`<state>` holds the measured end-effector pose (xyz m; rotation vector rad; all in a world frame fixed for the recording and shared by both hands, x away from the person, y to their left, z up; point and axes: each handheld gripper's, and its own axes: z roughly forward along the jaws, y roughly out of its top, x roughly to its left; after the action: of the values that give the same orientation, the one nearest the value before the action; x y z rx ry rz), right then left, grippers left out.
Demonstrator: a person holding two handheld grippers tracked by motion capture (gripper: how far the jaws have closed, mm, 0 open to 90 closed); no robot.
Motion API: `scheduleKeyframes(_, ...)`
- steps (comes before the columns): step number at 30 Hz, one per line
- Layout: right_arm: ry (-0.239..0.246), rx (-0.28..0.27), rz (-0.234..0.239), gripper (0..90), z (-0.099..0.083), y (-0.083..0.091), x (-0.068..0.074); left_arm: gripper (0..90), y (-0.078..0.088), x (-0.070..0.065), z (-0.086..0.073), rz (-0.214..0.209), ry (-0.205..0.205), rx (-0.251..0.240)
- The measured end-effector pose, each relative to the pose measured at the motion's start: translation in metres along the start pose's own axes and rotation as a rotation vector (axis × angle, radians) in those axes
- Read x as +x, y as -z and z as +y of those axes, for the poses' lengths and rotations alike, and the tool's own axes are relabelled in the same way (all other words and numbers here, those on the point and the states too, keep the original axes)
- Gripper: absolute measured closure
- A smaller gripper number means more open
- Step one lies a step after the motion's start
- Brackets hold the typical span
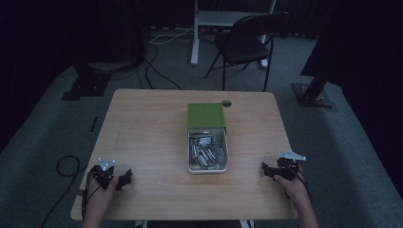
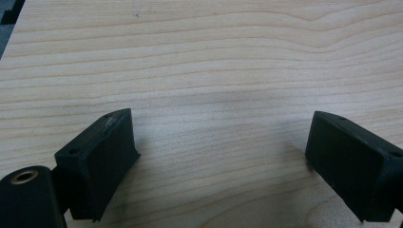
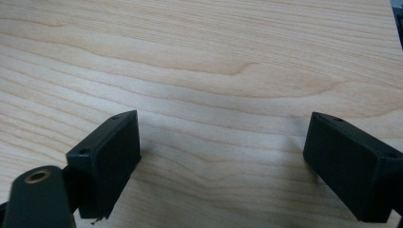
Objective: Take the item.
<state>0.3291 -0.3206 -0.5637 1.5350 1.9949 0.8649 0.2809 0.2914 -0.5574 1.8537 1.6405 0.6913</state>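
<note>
In the high view a white tray (image 1: 190,167) full of several small silvery metal pieces (image 1: 207,149) sits at the middle of the wooden table (image 1: 147,123), with a green box (image 1: 206,116) touching its far end. My left gripper (image 1: 124,180) rests near the front left edge, held by a hand, its jaws wide apart. My right gripper (image 1: 266,170) rests near the front right edge, also held by a hand and also open. In the left gripper view the left gripper (image 2: 221,142) has bare wood between its jaws. The right gripper (image 3: 223,142) likewise has nothing between them.
A dark round hole (image 1: 226,103) lies in the tabletop beside the green box. Behind the table stand a black folding chair (image 1: 247,40) and a white desk leg (image 1: 194,33). Cables (image 1: 157,66) run over the grey carpet, and black stand bases (image 1: 311,95) sit at both sides.
</note>
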Motion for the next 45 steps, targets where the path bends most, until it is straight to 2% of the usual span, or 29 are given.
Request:
scheduleKeyframes(6,-0.002,-0.002,0.0,14.1,-0.001,0.002,0.004,10.2,0.0,0.0,0.0,0.001,0.0,0.0)
scheduleKeyframes(11,0.014,0.008,0.043,14.9,0.002,0.005,0.012,10.2,0.0,-0.001,0.0,0.005,0.004,0.0)
scheduleKeyframes(19,0.023,-0.048,0.096,15.9,0.018,0.022,0.029,10.1,0.0,-0.001,0.0,0.009,0.009,-0.001)
scheduleKeyframes(28,0.05,-0.095,0.131,15.9,0.035,0.042,0.044,10.0,0.0,-0.002,0.0,0.012,0.01,0.0)
scheduleKeyframes(30,0.058,-0.111,0.141,19.5,0.039,0.047,0.048,10.0,0.0,-0.002,0.0,0.013,0.011,0.0)
scheduleKeyframes(35,0.07,-0.149,0.152,19.5,0.049,0.057,0.056,10.0,0.0,-0.002,0.0,0.017,0.015,0.003)
scheduleKeyframes(39,0.068,-0.172,0.167,19.5,0.055,0.063,0.062,10.0,0.0,-0.002,0.0,0.017,0.015,0.003)
scheduleKeyframes(45,0.101,-0.2,0.19,19.5,0.066,0.074,0.076,10.0,0.0,-0.002,0.0,0.017,0.015,0.002)
